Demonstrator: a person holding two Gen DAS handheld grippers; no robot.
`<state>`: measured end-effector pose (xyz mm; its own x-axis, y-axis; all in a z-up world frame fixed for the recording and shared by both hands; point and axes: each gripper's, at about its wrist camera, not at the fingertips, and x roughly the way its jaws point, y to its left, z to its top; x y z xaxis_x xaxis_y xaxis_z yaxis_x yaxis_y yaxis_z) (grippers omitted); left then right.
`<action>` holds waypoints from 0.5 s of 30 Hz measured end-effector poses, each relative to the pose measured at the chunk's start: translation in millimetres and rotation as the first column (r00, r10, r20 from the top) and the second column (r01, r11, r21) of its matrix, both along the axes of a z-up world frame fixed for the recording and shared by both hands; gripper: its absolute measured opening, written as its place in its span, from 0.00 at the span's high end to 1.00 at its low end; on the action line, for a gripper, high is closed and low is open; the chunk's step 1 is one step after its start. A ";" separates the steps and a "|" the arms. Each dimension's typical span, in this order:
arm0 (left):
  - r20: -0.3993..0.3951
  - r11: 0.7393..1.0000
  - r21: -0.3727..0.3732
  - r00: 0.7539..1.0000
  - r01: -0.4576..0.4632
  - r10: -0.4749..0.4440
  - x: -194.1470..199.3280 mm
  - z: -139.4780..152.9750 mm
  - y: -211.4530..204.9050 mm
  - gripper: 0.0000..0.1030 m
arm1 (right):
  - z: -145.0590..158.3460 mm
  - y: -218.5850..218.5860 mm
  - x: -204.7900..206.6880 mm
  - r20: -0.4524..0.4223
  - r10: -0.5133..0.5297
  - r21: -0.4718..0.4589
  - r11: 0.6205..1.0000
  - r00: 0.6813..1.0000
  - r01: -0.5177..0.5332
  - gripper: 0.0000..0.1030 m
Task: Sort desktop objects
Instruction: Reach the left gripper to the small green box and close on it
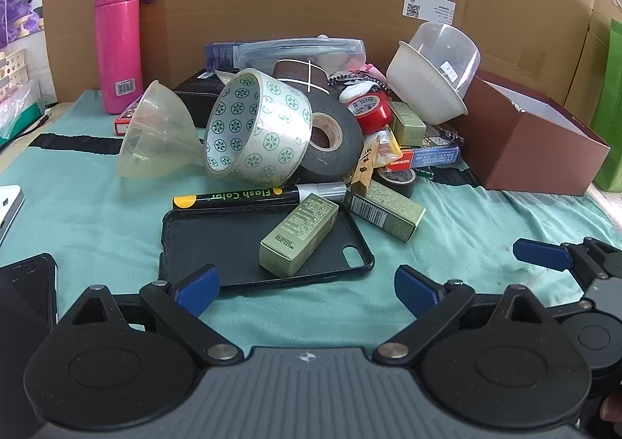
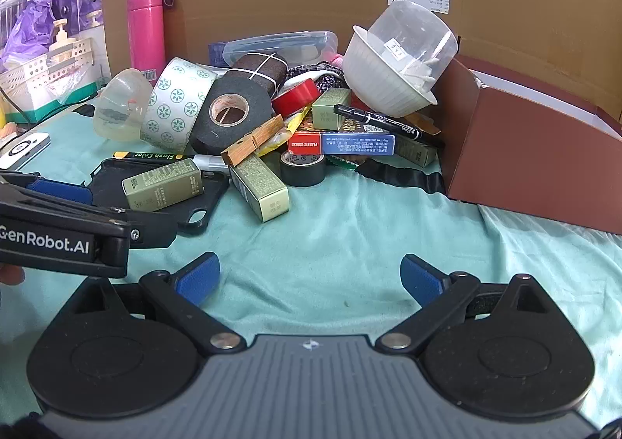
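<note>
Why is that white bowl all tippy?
The white ribbed plastic bowl with a clear tub nested inside leans tilted on the clutter pile against the brown cardboard box, not flat on the cloth.

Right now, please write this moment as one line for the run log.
left gripper: open, empty, before phone case | right gripper: open, empty, over green cloth | pile unsorted | brown box at right

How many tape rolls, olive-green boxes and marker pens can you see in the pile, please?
Tape rolls: 4 (patterned, large black, red, small black)
Olive-green boxes: 4
Marker pens: 2
Total: 10
</note>
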<state>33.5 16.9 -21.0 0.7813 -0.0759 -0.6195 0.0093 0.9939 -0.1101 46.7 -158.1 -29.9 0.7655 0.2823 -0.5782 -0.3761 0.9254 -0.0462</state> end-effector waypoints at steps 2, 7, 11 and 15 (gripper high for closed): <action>0.000 1.000 0.003 1.000 0.001 -0.001 1.2 -0.2 0.0 0.04 | -0.3 1.1 1.0 0.001 0.003 -0.003 1.000 1.000 -0.003 0.06; 0.001 1.000 0.010 1.000 0.009 -0.009 4.4 -0.5 -0.3 0.04 | 0.1 5.1 3.8 0.007 0.015 -0.019 1.000 1.000 -0.015 0.06; 0.001 1.000 0.018 1.000 0.019 -0.019 8.7 0.3 -0.9 0.04 | 1.1 9.1 6.5 0.018 0.038 -0.042 0.998 0.999 -0.037 0.06; -0.010 0.999 -0.007 0.999 0.051 -0.051 18.9 2.9 2.2 0.05 | 4.8 17.2 11.1 0.065 0.107 -0.095 0.990 0.992 -0.101 0.06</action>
<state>52.3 19.1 -18.1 0.7698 -0.1196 -0.6270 0.0586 0.9914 -0.1173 57.8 -140.9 -25.1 0.7742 0.3107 -0.5514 -0.4628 0.8722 -0.1585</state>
